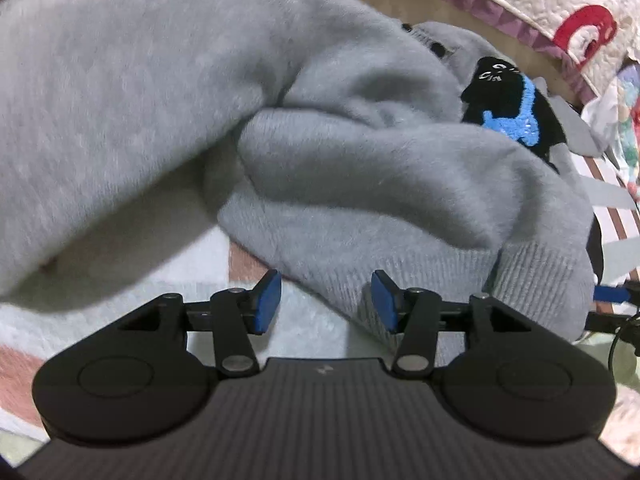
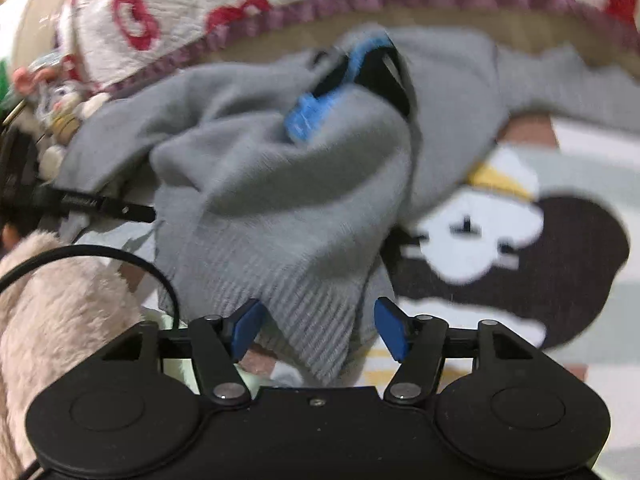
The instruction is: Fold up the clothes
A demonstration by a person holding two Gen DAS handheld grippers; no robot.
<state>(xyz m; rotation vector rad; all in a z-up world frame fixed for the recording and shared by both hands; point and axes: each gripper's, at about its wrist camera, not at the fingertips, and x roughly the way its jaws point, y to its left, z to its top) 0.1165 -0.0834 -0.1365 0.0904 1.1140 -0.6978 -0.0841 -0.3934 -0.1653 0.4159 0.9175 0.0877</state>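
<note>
In the left wrist view, a grey sweater (image 1: 280, 128) is seen crumpled across the upper and middle frame, lying on a patterned blanket (image 1: 120, 304) whose pale and pink patches show at lower left. A black and blue motif (image 1: 516, 108) is visible at the upper right of the garment, and a quilted cover (image 1: 540, 0) runs along the top right. The left gripper (image 1: 326, 300) is seen at lower centre with its jaws about half open; the ribbed hem (image 1: 440, 280) lies between and just beyond the blue pads, but no pad is seen pressing on it, so nothing is gripped. In the right wrist view, the same sweater (image 2: 280, 180) fills the centre, bunched, with the ribbed edge (image 2: 312, 312) hanging down toward the right gripper (image 2: 316, 328). Its jaws are spread wide, with the rib lying between them and not clamped. A fuzzy beige sleeve (image 2: 52, 300) is seen at lower left. The knit is judged soft, light, limp and fluffy, likely to sag and slip; the firmer ribbed hem is judged the best place for a hold, taken at two well-separated corners.
</note>
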